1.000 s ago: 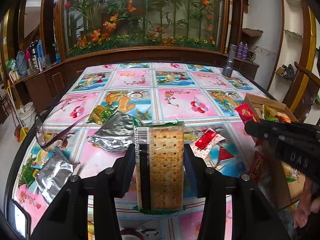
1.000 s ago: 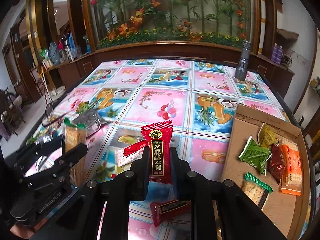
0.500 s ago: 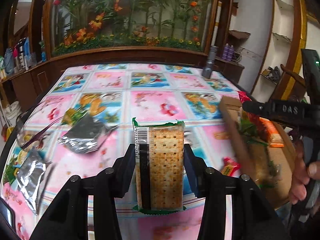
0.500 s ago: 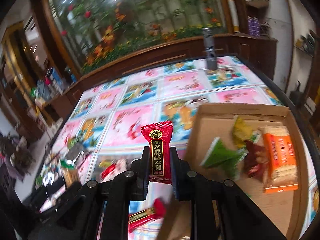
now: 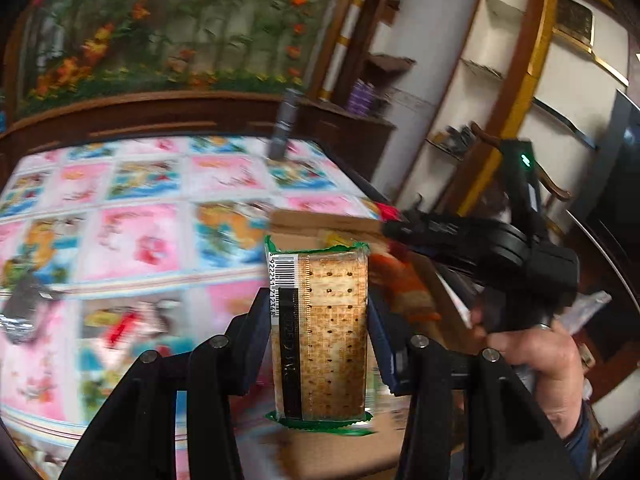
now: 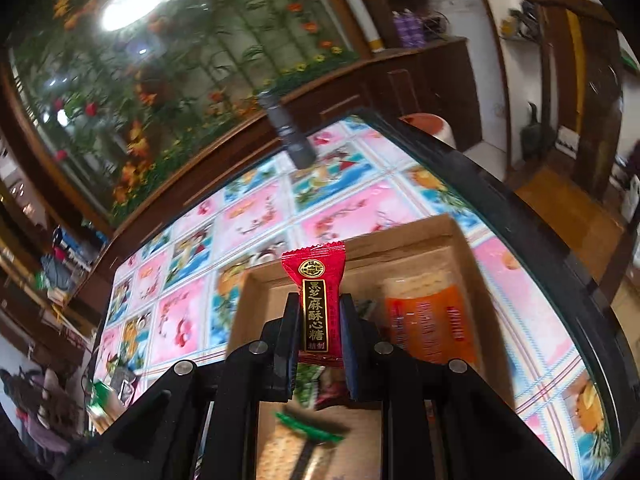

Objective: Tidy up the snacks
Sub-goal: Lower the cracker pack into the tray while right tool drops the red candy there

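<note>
My left gripper [image 5: 318, 312] is shut on a green-edged cracker pack [image 5: 326, 332], held upright over the near side of the cardboard box [image 5: 320, 222]. My right gripper [image 6: 319, 320] is shut on a red candy packet [image 6: 316, 300] with gold lettering, held above the inside of the same box [image 6: 460, 236]. In the box lie an orange cracker pack [image 6: 428, 320], a green-edged cracker pack [image 6: 296, 452] and small green and red packets, partly hidden behind the fingers. In the left wrist view the right gripper's body [image 5: 480, 248] and the hand [image 5: 536, 356] holding it reach over the box from the right.
The round table [image 6: 248, 216] has a pink and blue picture cloth. A dark cylinder [image 6: 286, 128] stands at its far edge. Silver foil wrappers [image 5: 24, 308] lie at the left, and a red packet [image 5: 120, 326] lies on the cloth. Wooden cabinets and shelves surround the table.
Both grippers have swung right, from over the cloth to over the cardboard box, each still holding its snack. The right gripper has rolled, so its view is tilted.
</note>
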The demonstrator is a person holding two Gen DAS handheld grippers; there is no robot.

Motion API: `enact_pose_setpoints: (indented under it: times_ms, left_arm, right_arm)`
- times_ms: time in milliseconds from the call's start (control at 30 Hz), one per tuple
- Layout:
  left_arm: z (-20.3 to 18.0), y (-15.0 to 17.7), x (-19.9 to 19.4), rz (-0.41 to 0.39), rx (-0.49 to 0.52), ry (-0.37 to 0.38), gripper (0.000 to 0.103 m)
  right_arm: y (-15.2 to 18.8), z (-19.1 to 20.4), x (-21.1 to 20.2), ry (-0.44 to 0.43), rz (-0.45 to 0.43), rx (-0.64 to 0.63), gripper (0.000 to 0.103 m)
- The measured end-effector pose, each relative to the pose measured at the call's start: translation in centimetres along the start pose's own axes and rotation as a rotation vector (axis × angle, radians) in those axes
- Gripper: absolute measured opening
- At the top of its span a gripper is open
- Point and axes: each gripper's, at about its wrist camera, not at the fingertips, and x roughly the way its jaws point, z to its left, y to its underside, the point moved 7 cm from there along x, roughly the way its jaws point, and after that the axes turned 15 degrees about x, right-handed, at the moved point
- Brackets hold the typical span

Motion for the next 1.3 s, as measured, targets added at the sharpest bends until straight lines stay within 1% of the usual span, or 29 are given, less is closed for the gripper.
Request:
enact_pose_setpoints:
  times_ms: [67,167,233,400,500,567,633,733,900,967,1033,1100,1200,1300]
  left_arm:
    - [-1.4,0.3,1.3,0.021,0.007,0.029,0.045]
    - [-2.7,1.0,3.0,0.053,0.029,0.035,0.045]
    - [-2.8,1.4,3.5,0.067,0.031,0.040,0.045]
    - [-3.2,2.6,4.2,0.094,0.033,0.069,0.045]
    - [-3.7,2.9,4.2,0.102,0.050,0.071,0.045]
    - [-3.8,3.0,4.2,0.102,0.055,0.078,0.045]
    - [-3.9,3.1,4.1,0.104,0.053,0.100,0.045]
    - [-4.1,3.1,4.0,0.107,0.055,0.129,0.045]
    - [-4.8,2.9,2.9,0.097,0.072,0.219,0.046]
    - [-4.8,2.7,1.8,0.076,0.087,0.226,0.046]
    - [-4.4,2.4,0.6,0.049,0.097,0.213,0.047]
    - [-3.4,2.1,-0.5,0.021,0.095,0.183,0.049]
    - [-1.0,2.1,-1.7,0.000,0.082,0.107,0.050]
    - [1.3,2.6,-2.3,0.009,0.073,0.034,0.050]
  right_arm:
    - [-0.2,-0.7,0.3,0.023,0.005,0.008,0.019]
    - [0.0,-1.4,1.0,0.067,0.028,-0.002,0.019]
    - [0.3,-1.6,1.6,0.089,0.049,-0.013,0.019]
    - [0.9,-1.6,2.5,0.115,0.069,-0.034,0.019]
    - [1.2,-2.2,3.0,0.138,0.088,-0.026,0.021]
    - [1.2,-2.2,3.1,0.138,0.088,-0.017,0.021]
    - [1.2,-2.3,3.0,0.154,0.080,-0.022,0.022]
    - [1.1,-2.3,2.9,0.147,0.082,-0.011,0.026]
    - [0.6,-2.3,2.2,0.140,0.058,0.007,0.030]
    - [0.3,-2.3,1.8,0.134,0.041,0.022,0.032]
    - [0.0,-2.0,1.3,0.100,0.029,0.031,0.032]
    - [-0.1,-1.2,0.7,0.065,0.010,0.015,0.032]
    - [0.5,0.6,0.4,0.027,-0.003,-0.038,0.032]
    - [1.6,2.1,0.6,0.008,0.011,-0.090,0.032]
